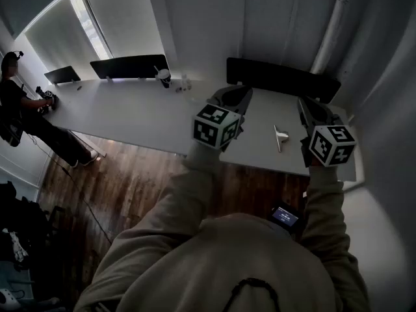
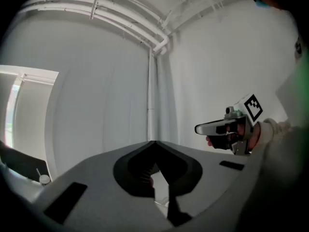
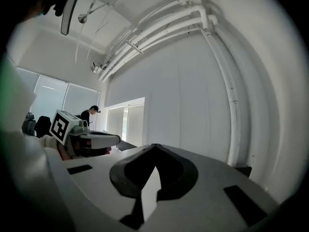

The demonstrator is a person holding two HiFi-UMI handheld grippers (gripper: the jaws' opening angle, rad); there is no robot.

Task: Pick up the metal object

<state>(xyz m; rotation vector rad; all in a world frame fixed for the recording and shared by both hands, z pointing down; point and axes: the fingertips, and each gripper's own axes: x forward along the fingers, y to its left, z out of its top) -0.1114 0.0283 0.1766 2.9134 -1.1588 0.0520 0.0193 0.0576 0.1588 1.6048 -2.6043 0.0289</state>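
detail of the metal object (image 1: 281, 137) is hard to make out: a small pale piece on the white table (image 1: 260, 145), between both grippers, at 3 o'clock from the left gripper (image 1: 239, 97). the left jaws are pressed together on nothing. the right gripper (image 1: 305, 106) has its jaws also pressed together and empty. only the head view shows the object; both gripper views look level at the wall, and each one shows the other gripper.

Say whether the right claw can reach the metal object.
Probably yes: the metal object lies bare on the table beside the right claw, nothing between; its shut jaws must open.
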